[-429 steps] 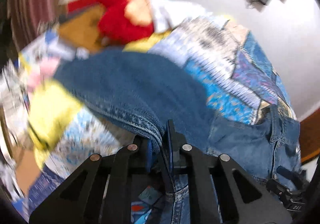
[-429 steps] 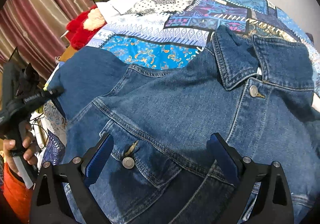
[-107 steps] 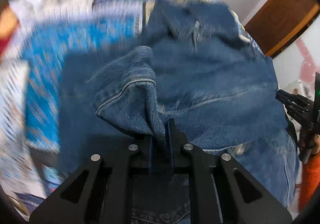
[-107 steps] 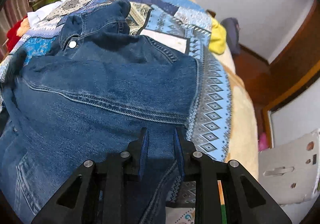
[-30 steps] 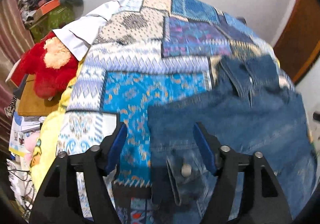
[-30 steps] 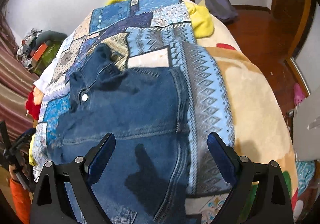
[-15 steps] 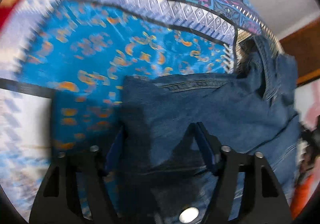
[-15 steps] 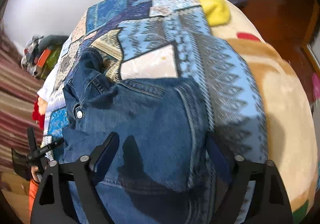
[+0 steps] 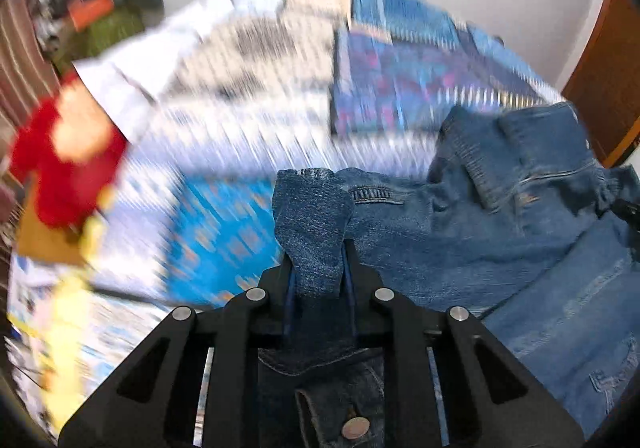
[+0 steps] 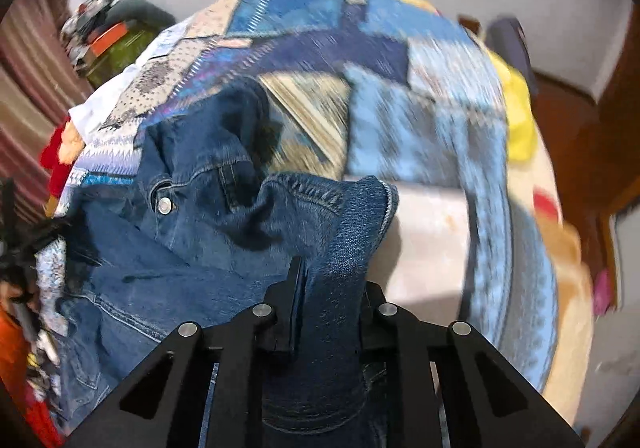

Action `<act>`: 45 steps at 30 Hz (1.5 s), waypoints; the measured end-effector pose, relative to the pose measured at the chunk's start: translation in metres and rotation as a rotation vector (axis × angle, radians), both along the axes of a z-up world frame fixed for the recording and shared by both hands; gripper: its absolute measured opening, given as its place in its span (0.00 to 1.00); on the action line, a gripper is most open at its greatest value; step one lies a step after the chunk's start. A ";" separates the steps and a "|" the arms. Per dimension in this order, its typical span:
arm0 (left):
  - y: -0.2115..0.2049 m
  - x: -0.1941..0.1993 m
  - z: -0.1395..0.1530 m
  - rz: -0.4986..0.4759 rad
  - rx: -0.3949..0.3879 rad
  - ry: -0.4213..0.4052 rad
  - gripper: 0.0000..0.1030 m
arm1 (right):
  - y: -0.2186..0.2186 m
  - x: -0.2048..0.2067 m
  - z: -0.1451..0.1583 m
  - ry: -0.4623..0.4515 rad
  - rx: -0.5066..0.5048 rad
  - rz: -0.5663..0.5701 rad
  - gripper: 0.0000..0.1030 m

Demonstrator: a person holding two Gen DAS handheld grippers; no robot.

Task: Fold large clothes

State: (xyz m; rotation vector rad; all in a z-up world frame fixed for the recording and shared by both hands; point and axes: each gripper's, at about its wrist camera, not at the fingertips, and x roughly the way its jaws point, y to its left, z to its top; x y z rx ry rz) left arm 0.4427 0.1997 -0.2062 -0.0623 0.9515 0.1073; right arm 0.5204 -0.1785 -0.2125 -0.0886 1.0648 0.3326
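Patchwork bedspread point(image 9: 392, 87) underlies denim jacket point(image 9: 460, 232), pinched by left gripper point(image 9: 318, 268).

Bare patchwork quilt point(image 9: 248, 115) lies open ahead of both grippers; red plush toy point(image 9: 68, 163) blocks far left.

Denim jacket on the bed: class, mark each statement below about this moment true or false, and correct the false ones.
1. The left gripper is shut on a bunch of the denim jacket. True.
2. The right gripper is open and holds nothing. False: it is shut on denim too.
3. The jacket lies on a patchwork quilt. True.
4. The collar button is metal-coloured. True.
5. The stuffed toy beside the bed is green. False: it is red.
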 end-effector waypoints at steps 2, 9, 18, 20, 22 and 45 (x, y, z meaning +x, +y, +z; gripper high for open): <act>0.008 0.002 0.013 0.018 0.054 -0.029 0.19 | 0.019 0.013 0.002 -0.040 -0.051 0.037 0.16; 0.044 0.021 -0.027 0.094 0.078 0.076 0.22 | 0.039 0.049 -0.029 -0.036 -0.153 0.028 0.16; 0.054 0.036 -0.065 0.125 0.108 0.121 0.34 | -0.008 0.054 -0.042 -0.050 -0.163 -0.087 0.91; 0.052 0.036 -0.064 0.122 0.119 0.120 0.34 | -0.015 0.054 -0.042 -0.022 -0.113 -0.106 0.91; 0.051 0.035 -0.063 0.111 0.128 0.122 0.34 | -0.017 0.050 -0.036 -0.026 -0.095 -0.125 0.91; -0.005 -0.115 0.108 0.015 0.095 -0.211 0.61 | 0.008 -0.113 0.118 -0.189 0.049 -0.010 0.93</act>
